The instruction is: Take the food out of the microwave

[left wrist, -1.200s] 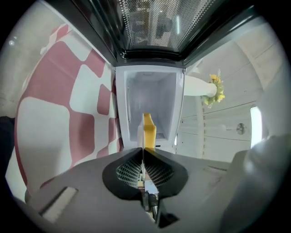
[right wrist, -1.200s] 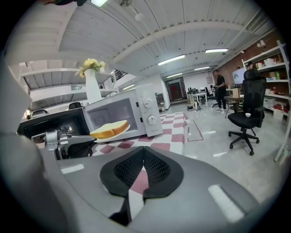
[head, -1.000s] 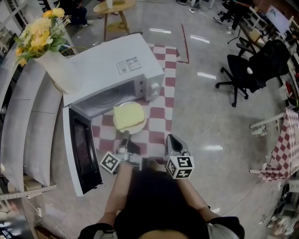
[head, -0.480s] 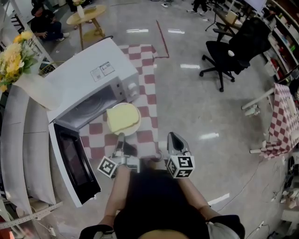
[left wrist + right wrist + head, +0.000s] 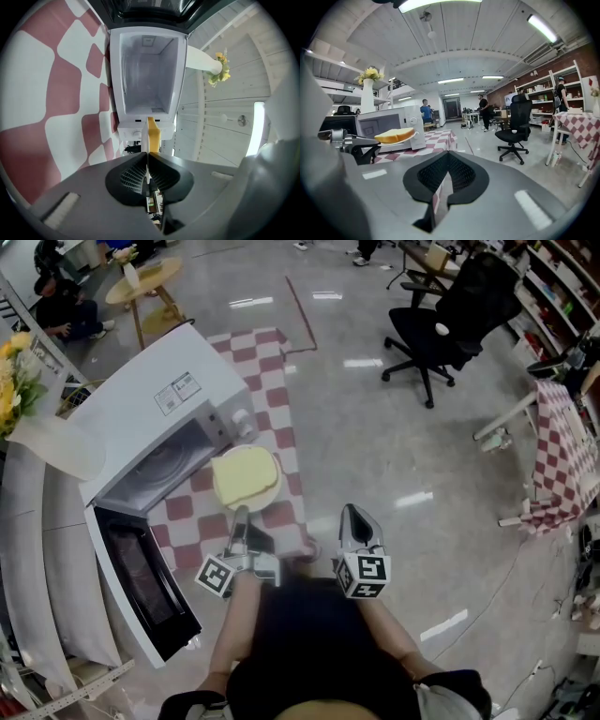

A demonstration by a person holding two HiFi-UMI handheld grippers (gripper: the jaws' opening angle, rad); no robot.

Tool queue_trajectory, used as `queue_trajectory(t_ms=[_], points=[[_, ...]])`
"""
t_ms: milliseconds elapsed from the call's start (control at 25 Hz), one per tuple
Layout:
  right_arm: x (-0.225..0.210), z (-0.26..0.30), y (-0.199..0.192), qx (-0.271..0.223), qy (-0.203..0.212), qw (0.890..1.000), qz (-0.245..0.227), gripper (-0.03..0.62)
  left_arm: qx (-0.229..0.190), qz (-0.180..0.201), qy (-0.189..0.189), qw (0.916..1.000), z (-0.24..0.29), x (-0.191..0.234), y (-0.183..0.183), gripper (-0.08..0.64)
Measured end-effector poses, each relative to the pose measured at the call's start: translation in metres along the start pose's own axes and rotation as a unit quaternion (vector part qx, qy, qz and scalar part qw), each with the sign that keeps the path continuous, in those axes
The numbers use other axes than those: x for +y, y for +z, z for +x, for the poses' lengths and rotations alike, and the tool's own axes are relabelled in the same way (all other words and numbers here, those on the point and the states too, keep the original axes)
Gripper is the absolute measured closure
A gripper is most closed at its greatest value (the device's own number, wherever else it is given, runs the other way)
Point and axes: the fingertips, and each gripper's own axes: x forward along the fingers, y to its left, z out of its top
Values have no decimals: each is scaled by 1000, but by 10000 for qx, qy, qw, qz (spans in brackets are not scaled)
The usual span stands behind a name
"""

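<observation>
Glossy grey floor (image 5: 394, 446); black chair (image 5: 417, 334) at 1 o'clock, round wooden table (image 5: 145, 277) at 11 o'clock

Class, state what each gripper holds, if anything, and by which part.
The left gripper grips the plate of bread by its near rim; the right gripper holds nothing.

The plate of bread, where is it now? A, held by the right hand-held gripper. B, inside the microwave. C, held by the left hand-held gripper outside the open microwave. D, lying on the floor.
C: the left hand-held gripper grips the rim of the plate, outside the microwave.
</observation>
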Motion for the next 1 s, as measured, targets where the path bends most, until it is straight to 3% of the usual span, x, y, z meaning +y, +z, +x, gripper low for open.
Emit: queue_trajectory(t_ms=[1000], points=[[13,6,-6,146,188,9997,-27,594,52,38,2,10000,4,1,2,540]])
